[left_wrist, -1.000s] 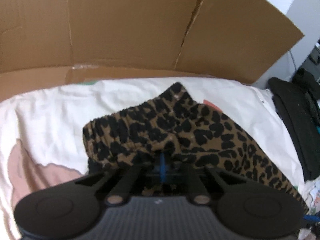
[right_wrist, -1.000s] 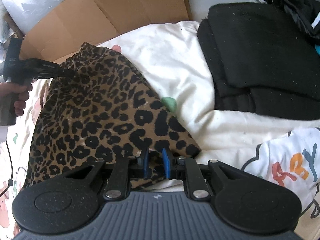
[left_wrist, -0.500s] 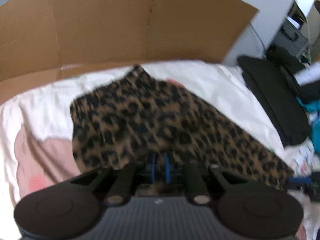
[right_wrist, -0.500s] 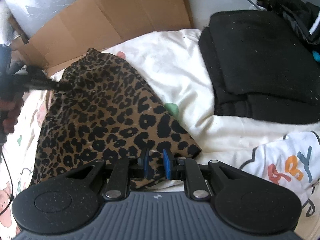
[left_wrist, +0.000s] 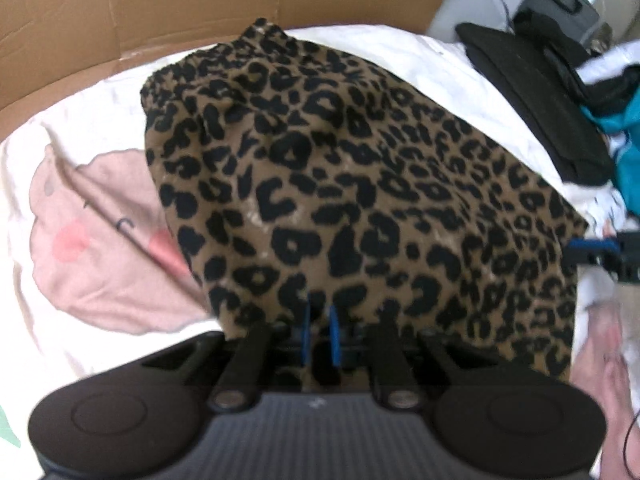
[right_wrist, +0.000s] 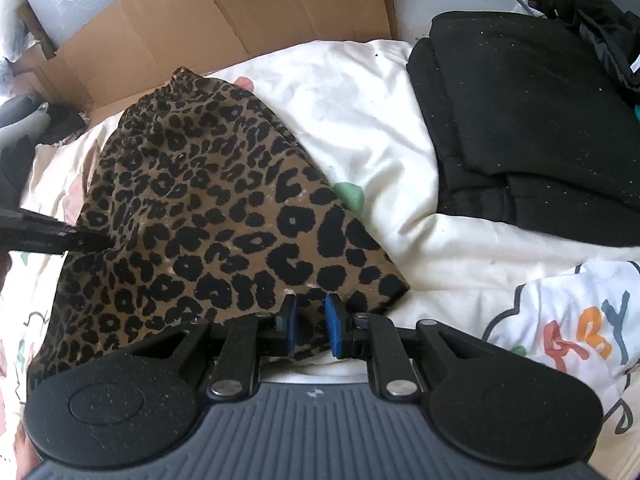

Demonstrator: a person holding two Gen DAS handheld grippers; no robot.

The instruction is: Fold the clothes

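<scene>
We have both tools on the leopard skirt's (right_wrist: 224, 216) near hem; left tool (left_wrist: 320, 330) narrow, slack; right tool (right_wrist: 311, 322) pinching cloth; waistband lies straight ahead.

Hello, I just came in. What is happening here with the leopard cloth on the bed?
A person with a handheld gripper in each hand is folding a leopard-print garment on a white bedsheet. The right gripper holds the garment's near edge between its blue pads. The left gripper sits at another edge with cloth between its narrowly parted fingers; whether it still pinches is unclear. The garment lies in a rough wedge shape. Folded black clothes lie beside it, with a cardboard sheet behind.
</scene>
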